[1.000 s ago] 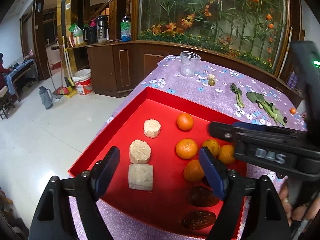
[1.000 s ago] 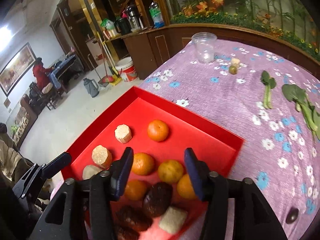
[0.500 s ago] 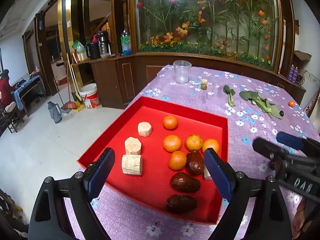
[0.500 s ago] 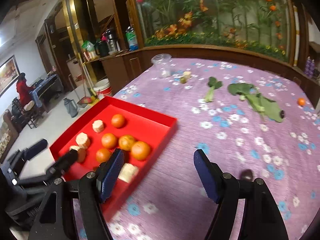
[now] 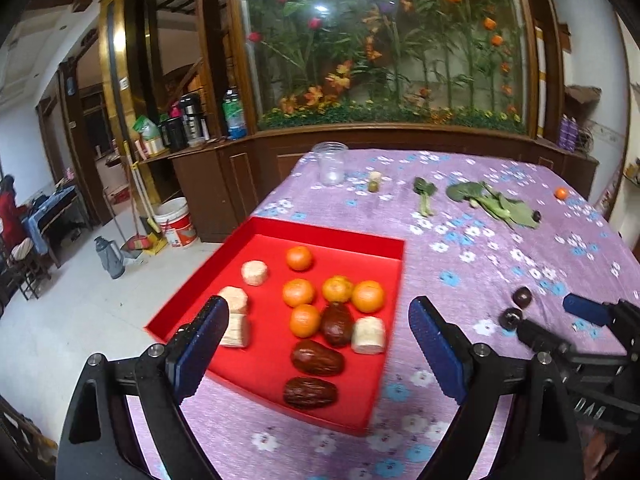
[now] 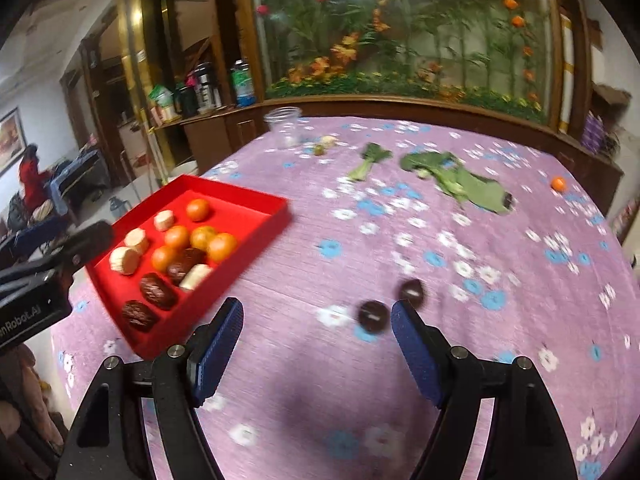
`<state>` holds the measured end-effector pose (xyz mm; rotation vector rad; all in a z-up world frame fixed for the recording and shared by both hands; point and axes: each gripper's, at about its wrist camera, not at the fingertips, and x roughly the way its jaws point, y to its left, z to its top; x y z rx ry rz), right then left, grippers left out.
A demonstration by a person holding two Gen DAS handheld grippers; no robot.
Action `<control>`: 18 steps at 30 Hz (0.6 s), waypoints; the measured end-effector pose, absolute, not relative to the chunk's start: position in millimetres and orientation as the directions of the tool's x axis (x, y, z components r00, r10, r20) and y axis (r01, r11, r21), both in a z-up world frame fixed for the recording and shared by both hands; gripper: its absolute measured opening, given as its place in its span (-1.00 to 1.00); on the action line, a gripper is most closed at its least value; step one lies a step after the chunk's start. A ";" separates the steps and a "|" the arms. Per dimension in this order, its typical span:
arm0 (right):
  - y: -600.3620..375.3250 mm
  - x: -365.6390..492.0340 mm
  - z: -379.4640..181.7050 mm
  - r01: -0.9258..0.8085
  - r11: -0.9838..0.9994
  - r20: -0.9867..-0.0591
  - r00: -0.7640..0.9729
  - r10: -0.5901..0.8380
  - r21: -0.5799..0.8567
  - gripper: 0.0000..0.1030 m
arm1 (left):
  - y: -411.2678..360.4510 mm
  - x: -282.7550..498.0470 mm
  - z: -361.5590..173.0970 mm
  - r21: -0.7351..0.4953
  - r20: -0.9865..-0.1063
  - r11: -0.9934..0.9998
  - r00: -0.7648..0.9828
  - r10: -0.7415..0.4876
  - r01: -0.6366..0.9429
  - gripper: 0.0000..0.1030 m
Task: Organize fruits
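"Robot.AI" on left hand-held gripper (image 6: pixel 92 242)

A matt purple floral cloth (image 5: pixel 500 264) covers the counter. The shallow red tray (image 5: pixel 362 240) looks like smooth card. Glossy-skinned orange mandarins (image 5: pixel 299 258) sit at its twelve o'clock side, wrinkled brown dates (image 5: pixel 310 393) (dull sheen) at six. A clear plastic cup (image 5: pixel 330 163) stands beyond.
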<state>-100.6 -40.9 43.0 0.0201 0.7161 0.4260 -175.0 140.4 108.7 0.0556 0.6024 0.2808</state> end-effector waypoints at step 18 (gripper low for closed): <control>3.8 -116.9 36.1 -0.512 0.845 -0.660 0.584 0.473 0.153 0.65 | 125.6 -211.6 137.6 0.190 -0.234 0.849 0.817 0.527 -0.493 1.00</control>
